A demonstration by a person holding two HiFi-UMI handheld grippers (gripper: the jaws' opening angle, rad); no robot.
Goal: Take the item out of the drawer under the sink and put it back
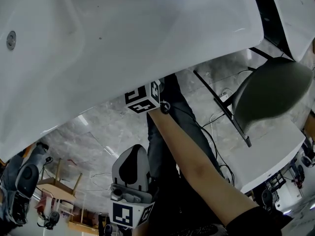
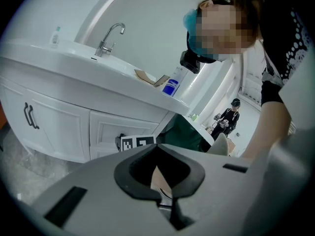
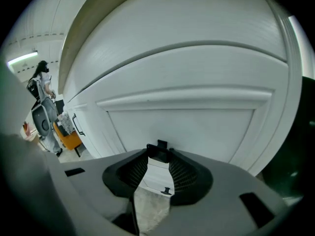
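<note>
Nearest the person, the left claw (image 2: 156, 149) hung low, its jaws together with nothing between them, idle. Just beyond it, the right arm (image 1: 197, 166) reached under the overhang of the white counter (image 1: 147, 38). The right claw (image 3: 158, 150) sat at the drawer (image 3: 187, 127) below the sink (image 1: 44, 18). Its jaws stood only narrowly apart, closed onto the black drawer handle (image 3: 158, 145), which was pinched between their tips.

The drawer front looked flush with the cabinet, so the drawer was not yet open. The item lay out of sight inside it, and nothing showed what it was. For now the handle seemed the thing to judge: thin, rigid and probably smooth. A squeeze across its middle and a straight pull would likely suit it, since an off-centre grip might slip. How heavy, soft or fragile the item was could not be told with the drawer closed.

Farther off, on the counter, a blue-labelled bottle (image 2: 172, 85) stood near the edge, with the faucet (image 2: 109, 36) beyond.
</note>
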